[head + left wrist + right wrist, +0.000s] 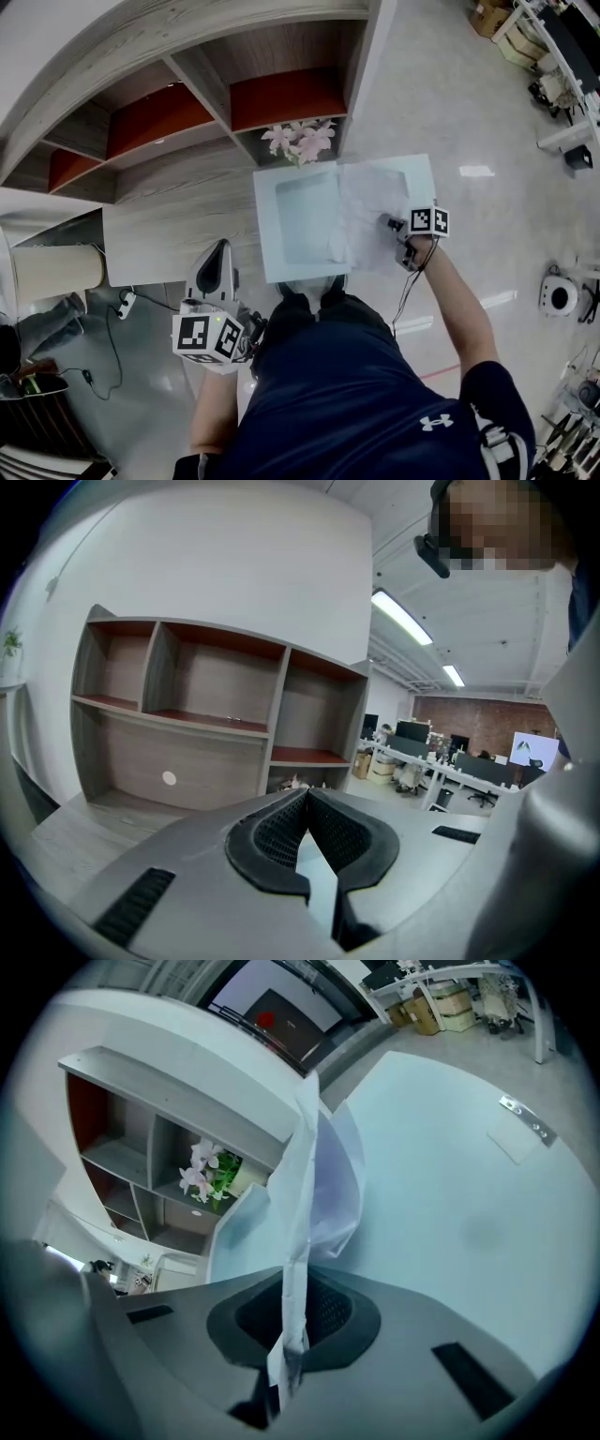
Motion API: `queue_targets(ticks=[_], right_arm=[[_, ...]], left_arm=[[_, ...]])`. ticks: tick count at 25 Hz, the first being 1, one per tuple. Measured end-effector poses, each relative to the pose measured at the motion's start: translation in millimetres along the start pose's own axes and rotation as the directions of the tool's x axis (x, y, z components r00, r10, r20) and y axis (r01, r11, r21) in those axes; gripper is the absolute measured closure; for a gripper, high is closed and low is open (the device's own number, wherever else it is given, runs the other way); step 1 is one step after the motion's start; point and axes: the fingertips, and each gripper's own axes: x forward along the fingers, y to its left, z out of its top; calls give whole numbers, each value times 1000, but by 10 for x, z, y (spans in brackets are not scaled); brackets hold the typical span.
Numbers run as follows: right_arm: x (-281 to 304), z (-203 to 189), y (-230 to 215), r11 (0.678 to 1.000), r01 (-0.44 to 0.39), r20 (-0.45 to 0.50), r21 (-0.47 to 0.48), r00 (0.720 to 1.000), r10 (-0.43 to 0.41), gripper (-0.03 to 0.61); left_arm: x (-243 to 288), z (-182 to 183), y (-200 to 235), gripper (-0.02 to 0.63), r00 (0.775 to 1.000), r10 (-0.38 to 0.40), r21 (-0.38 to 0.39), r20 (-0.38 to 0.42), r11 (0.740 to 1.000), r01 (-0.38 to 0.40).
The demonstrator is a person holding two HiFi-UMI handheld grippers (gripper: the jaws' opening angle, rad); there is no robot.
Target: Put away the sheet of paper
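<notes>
Your left tongs (219, 249) hang off the near left corner of the pale blue surface (418, 176), pressed together on nothing in the left gripper view (306, 803). They are well apart from the paper, so they cannot steady it if it shifts.

Behind the surface stands the shelf unit (187, 112), with a bunch of pink flowers (302, 141) in its low compartment just beyond the far edge. A wide sweep that way could brush them.

The left half of the surface looks sunken like a tray (305, 217); I cannot tell how deep.

The sheet of paper (367, 204) lies crumpled over the right half, its left side reaching the rim of that sunken part. Your right tongs (390, 225) pinch it edge-on and only by a narrow strip (298, 1241).

That thin hold is probably the weak spot. A quick pull could tear the strip or slide it out, and the limp, folded sheet may catch on the rim and drape there.
</notes>
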Motion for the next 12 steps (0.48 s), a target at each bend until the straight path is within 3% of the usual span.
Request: queue_targets(ticks=[12], right_arm=[[379,28,206,998,22,-115,-52,993,-28,563]], left_arm=[[-287,-48,339,598,998,66,-33,5,997,-65]])
